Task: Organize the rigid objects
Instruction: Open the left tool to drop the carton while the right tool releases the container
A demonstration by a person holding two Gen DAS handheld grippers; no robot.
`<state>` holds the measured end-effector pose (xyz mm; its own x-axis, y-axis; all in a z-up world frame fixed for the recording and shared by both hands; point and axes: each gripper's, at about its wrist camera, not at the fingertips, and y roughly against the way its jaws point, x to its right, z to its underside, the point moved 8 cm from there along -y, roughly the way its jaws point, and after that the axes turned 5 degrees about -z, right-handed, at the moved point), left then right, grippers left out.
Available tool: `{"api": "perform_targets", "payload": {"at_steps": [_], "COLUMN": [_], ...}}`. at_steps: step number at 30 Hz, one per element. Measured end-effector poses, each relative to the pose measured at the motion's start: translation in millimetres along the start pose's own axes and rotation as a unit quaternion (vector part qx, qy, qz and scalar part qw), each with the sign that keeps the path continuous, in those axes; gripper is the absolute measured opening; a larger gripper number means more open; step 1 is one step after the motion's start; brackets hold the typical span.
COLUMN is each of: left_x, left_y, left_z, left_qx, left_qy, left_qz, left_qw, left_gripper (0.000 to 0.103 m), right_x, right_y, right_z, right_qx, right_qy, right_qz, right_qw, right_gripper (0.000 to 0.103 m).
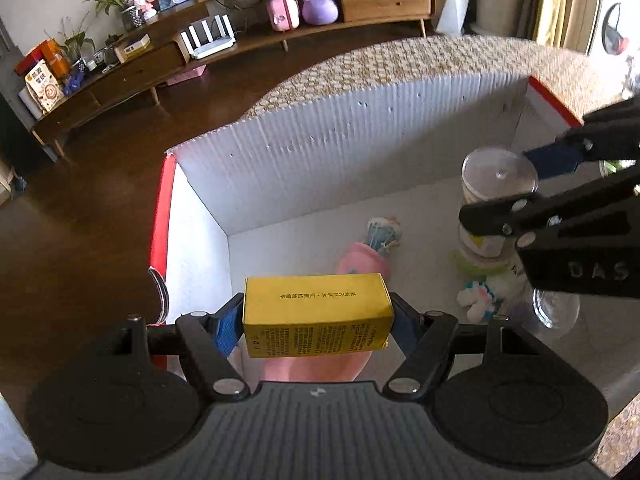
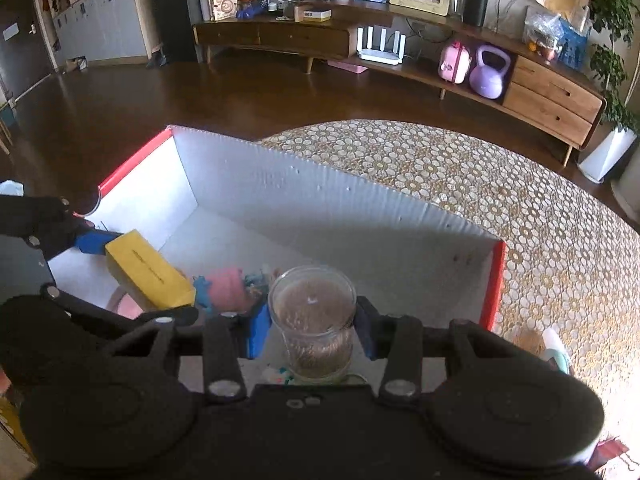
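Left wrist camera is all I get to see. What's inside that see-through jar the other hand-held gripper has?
Observer: Seen through its clear lid, the round clear plastic jar looks filled with something brownish.
Operator: Is it squeezed on both sides?
Observer: Yes, the right hand-held gripper has a blue pad pressed against each side of it.
Operator: Is anything lying outside the box over there?
Observer: A small pale object lies on the flower-patterned tablecloth, just past the red end of the white corrugated box.
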<state>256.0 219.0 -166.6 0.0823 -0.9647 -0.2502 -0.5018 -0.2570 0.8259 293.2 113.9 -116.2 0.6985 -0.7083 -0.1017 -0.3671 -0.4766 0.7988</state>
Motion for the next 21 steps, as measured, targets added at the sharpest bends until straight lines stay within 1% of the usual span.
{"api": "perform_targets", "payload": {"at_steps": [3, 5, 8, 14, 21], "left_x": [3, 6, 7, 5, 9], "left_y": [1, 2, 3, 20, 42], "left_z": [-3, -3, -3, -3, -1], "left_qx": [-0.005, -0.009, -0.013, 0.009, 0.036], "left_qy": [-0.011, -0.016, -0.017, 0.013, 0.024], "left_qz": [0.003, 0.008, 0.004, 0.021, 0.023], "left_qw": [0.9999, 0.9998, 0.9998, 0.9997, 0.9988], "left_gripper": [0.073, 0.073, 0.073, 0.074, 0.074], "right_x": [1, 0, 0, -2, -2], "right_y": [4, 9, 19, 38, 72], "right_z": [1, 2, 3, 10, 21], "right_qx": [0.003, 0.006, 0.013, 0.02, 0.036], "right_qy": [-0.002, -0.004, -0.004, -0.003, -0.001], "right_qz": [-0.004, -0.009, -0.012, -0.023, -0.036], "right_qw": [1.0, 1.0, 1.0, 1.0, 0.999], "right_gripper": [0.046, 0.051, 0.052, 0.052, 0.052]}}
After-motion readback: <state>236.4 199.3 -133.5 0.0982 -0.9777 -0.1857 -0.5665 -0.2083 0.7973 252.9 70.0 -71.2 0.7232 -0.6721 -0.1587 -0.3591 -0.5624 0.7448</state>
